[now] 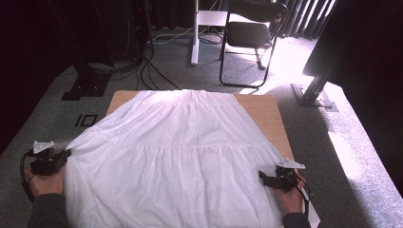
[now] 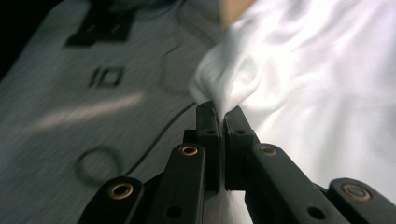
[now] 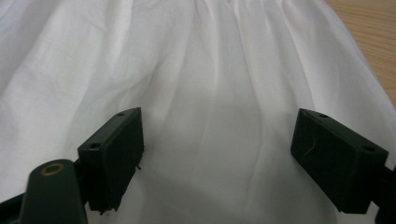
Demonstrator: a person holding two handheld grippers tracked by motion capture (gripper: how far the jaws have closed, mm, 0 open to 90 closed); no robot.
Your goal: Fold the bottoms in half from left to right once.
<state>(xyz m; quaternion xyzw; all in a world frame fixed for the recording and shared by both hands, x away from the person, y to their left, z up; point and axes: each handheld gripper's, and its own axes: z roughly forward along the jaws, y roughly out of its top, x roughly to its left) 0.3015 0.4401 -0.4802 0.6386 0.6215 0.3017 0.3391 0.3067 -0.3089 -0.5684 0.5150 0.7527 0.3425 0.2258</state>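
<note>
We see a white skirt (image 1: 176, 156) spread flat over a wooden table (image 1: 271, 118), thin soft cloth with gathered tiers and fine wrinkles. Left gripper (image 1: 64, 156) has its black jaws pinched tight on a bunched fold at the skirt's left edge, out over grey carpet (image 2: 70, 116). Right gripper (image 1: 262, 178) sits at the right hem, blocky jaws wide apart, holding nothing.

The left gripper (image 2: 222, 116) pinches the white skirt's (image 2: 299, 79) edge — grey carpet (image 2: 70, 116) beyond.
</note>
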